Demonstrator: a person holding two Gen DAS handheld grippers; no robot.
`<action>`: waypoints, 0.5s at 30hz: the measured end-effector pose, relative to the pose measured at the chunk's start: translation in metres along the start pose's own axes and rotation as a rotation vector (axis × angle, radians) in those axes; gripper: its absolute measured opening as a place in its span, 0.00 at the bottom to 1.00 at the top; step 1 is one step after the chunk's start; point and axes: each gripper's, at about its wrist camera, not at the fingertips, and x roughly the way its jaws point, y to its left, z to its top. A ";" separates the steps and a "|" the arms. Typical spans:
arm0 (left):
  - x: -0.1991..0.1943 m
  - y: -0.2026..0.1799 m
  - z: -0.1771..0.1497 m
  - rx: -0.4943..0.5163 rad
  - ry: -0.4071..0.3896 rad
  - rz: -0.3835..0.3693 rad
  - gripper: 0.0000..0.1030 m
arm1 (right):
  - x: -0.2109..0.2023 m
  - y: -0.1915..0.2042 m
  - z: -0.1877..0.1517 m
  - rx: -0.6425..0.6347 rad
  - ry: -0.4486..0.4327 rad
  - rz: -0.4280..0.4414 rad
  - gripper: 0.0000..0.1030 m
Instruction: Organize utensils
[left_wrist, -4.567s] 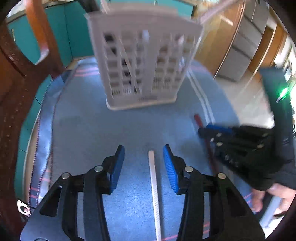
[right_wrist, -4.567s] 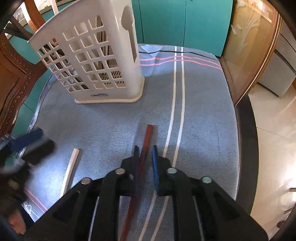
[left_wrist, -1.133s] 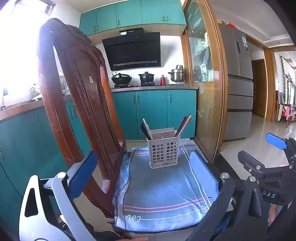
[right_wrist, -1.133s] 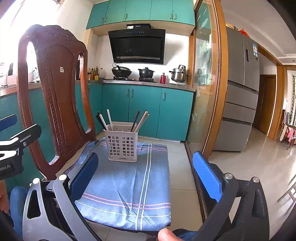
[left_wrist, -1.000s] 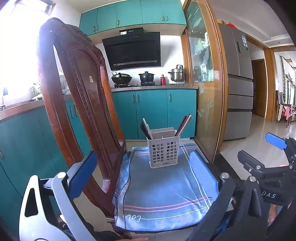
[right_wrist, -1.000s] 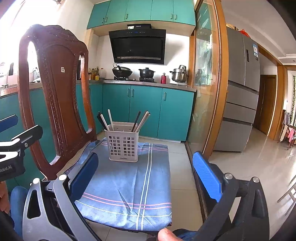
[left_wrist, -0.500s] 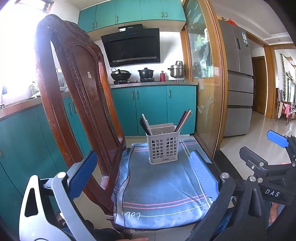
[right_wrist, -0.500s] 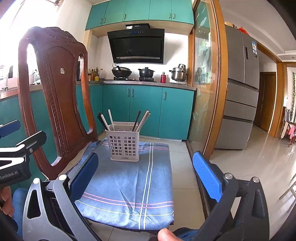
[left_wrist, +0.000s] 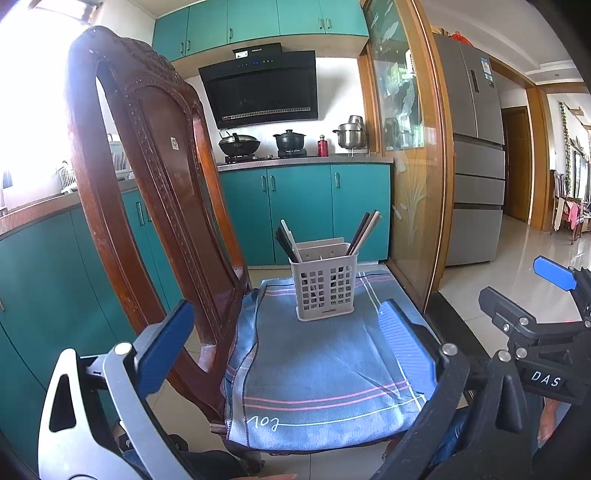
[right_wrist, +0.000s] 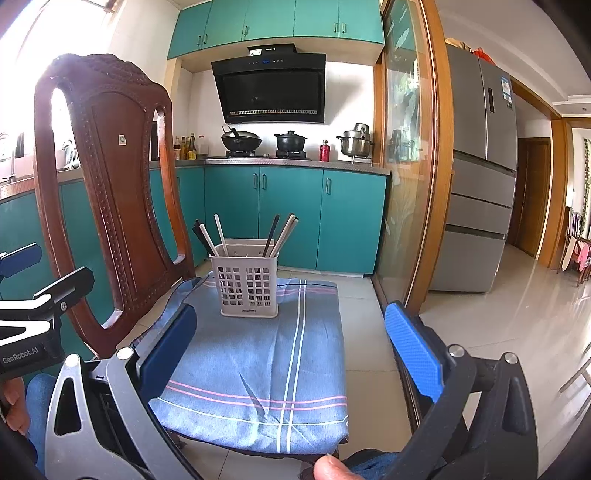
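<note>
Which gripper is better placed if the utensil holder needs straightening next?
Neither clearly. The left gripper and right gripper are both open, empty, and pulled back from the holder, which stands upright on the blue cloth with the chopsticks inside.

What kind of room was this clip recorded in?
A home kitchen, most likely: teal cabinets under a black range hood, pots on the stove, and a steel fridge. The utensil basket sits on a cloth-covered wooden chair.
</note>
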 end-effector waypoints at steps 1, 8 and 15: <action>0.000 0.000 -0.001 -0.001 0.003 -0.001 0.97 | 0.000 0.000 0.000 0.000 0.001 0.001 0.97; 0.001 0.000 -0.003 -0.003 0.011 -0.002 0.97 | 0.002 0.001 -0.002 0.003 0.005 0.002 0.97; 0.003 -0.001 -0.005 -0.003 0.023 -0.005 0.97 | 0.003 0.002 -0.006 0.004 0.012 0.005 0.97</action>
